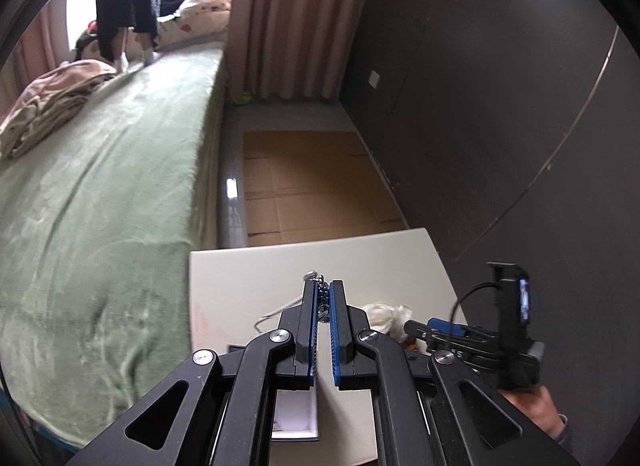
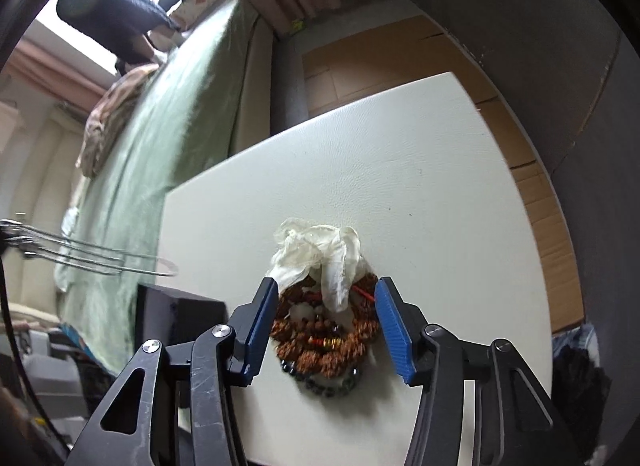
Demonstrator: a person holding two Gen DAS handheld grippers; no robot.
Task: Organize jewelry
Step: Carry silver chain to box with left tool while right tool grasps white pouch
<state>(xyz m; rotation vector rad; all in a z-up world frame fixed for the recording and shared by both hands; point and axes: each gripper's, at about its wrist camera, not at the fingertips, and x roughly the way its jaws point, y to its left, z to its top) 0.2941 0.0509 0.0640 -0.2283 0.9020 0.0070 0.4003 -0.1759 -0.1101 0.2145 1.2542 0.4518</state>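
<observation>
My left gripper (image 1: 324,286) is shut on a silver chain (image 1: 321,297) whose end ring sticks out past the fingertips, held above the white table (image 1: 248,278). My right gripper (image 2: 326,286) is open, its blue pads on either side of a pile of brown bead bracelets (image 2: 320,340) on the white table (image 2: 420,193). A crumpled white cloth (image 2: 320,254) lies on the far side of the pile, and dark beads (image 2: 328,380) show at its near edge. The right gripper also shows in the left wrist view (image 1: 416,330), beside the cloth (image 1: 386,314).
A black box (image 2: 176,310) stands left of the pile, and a white booklet (image 1: 294,414) lies under my left gripper. A wire hanger (image 2: 92,258) hangs at the left. A green-covered bed (image 1: 100,205) runs along the left; cardboard (image 1: 312,185) covers the floor beyond; a dark wall (image 1: 500,105) is right.
</observation>
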